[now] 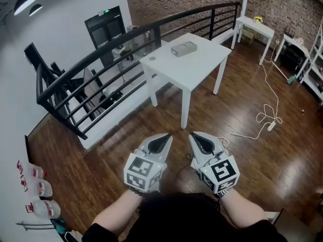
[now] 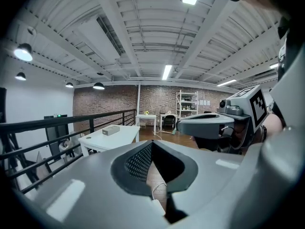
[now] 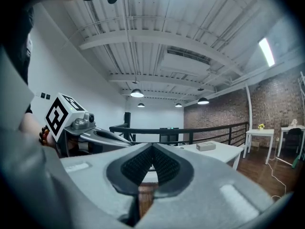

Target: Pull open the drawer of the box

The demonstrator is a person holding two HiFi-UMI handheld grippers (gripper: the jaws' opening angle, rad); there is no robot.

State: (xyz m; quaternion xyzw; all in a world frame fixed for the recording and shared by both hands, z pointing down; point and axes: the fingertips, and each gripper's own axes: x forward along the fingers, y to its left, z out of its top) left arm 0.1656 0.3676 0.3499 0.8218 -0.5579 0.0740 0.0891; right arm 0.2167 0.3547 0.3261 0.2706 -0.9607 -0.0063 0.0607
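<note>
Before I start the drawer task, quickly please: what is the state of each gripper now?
Left gripper: closed, holding nothing.
Right gripper: closed, holding nothing.

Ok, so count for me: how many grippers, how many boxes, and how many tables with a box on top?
Grippers: 2 (left gripper, right gripper)
Boxes: 1 (box)
Tables with a box on top: 1 (white table)
Total: 4
</note>
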